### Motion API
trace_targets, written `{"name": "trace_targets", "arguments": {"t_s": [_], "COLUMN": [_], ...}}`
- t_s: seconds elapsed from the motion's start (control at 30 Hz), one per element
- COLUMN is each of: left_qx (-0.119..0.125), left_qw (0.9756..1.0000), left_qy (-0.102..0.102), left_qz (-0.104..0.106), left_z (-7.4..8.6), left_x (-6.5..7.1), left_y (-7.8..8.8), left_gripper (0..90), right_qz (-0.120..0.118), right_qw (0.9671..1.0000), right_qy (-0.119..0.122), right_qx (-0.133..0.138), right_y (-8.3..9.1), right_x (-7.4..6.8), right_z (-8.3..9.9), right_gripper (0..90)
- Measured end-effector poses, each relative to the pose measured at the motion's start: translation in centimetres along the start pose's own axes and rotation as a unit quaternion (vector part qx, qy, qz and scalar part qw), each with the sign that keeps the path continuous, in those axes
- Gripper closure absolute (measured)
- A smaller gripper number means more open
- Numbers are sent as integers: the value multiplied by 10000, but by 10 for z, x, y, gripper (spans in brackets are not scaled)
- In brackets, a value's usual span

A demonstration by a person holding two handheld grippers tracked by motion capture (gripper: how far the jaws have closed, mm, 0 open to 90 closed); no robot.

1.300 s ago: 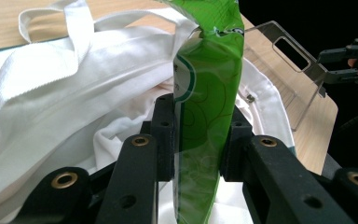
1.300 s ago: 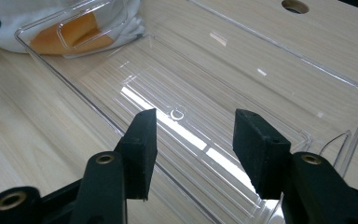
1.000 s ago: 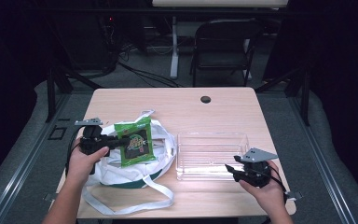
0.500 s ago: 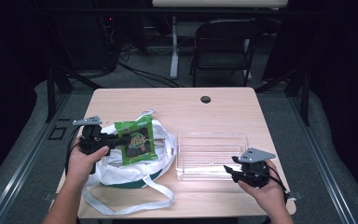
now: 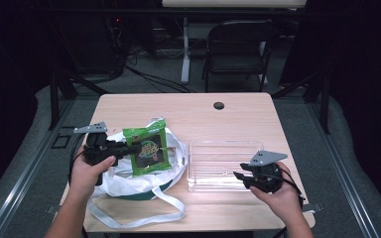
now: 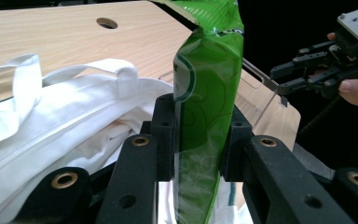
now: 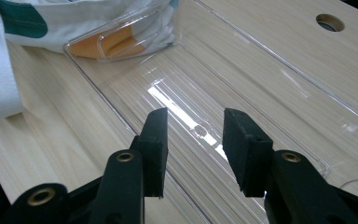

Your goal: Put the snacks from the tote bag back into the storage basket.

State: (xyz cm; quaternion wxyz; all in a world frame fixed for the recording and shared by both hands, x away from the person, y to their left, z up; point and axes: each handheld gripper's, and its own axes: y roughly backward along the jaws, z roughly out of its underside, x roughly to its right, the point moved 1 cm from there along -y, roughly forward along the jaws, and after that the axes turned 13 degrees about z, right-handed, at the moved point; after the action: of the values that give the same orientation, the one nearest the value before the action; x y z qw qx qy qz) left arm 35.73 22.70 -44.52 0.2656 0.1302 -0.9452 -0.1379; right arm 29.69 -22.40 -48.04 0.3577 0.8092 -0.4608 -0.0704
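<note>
Fingers [image 6: 165, 135] of the left gripper [image 5: 124, 148] clamped tight on the green snack bag [image 5: 148, 147], one pad on each face, seen close up in the left gripper view with the bag [image 6: 207, 107] standing on edge between them. Held up off the wooden surface [image 5: 238, 116], just above the white tote bag [image 5: 129, 181] with its green trim, straps trailing toward the near edge. Left hand [image 5: 87, 171] wrapped round the gripper body. Over on the right, fingers [image 7: 156, 144] of the right gripper [image 5: 243, 177] parted with a clear gap, just been closing, nothing between them yet. Poised at the near rim of the clear plastic tray [image 5: 218, 158], right hand [image 5: 280, 196] behind. Tray [image 7: 242, 79] seen through the gap in the right gripper view, wood grain showing through its floor, a bright glare streak along it. Tray's far corner touching the tote [image 7: 74, 18], something orange visible there through the plastic. Tray just beside the tote, to its right. Round cable hole [image 5: 219, 105] farther back on the surface. Folding chair [image 5: 238, 54] beyond the far edge, in the dark.
</note>
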Motion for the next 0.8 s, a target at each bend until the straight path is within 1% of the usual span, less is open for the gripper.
{"name": "trace_targets", "arguments": {"t_s": [0.03, 0.13, 0.23, 0.33, 0.53, 0.67, 0.8], "left_qx": [-39, -53, -88, -136, -220, -272, -319], "left_qw": [10000, 9999, 9999, 9997, 9993, 9990, 9986], "left_qy": [-30, -73, -102, -129, -126, -137, -150], "left_qz": [31, 68, 88, 137, 268, 334, 382], "left_z": [-1, -2, -2, -2, -1, -1, 0], "left_x": [1, 5, 8, 10, 12, 14, 16], "left_y": [-1, -3, -6, -10, -18, -24, -28], "left_gripper": [725, 725, 725, 725, 725, 725, 725], "right_qz": [-38, -105, -194, -276, -447, -543, -562], "right_qw": [10000, 9999, 9994, 9990, 9970, 9957, 9951], "right_qy": [21, 99, 244, 320, 562, 687, 781], "right_qx": [-15, -63, -143, -165, -274, -297, -238], "right_y": [0, -2, -2, -2, -1, 1, 4], "right_x": [0, -1, -2, -2, -3, -4, -4], "right_z": [-1, -7, -13, -20, -36, -48, -61], "right_gripper": [618, 623, 623, 622, 621, 617, 606]}}
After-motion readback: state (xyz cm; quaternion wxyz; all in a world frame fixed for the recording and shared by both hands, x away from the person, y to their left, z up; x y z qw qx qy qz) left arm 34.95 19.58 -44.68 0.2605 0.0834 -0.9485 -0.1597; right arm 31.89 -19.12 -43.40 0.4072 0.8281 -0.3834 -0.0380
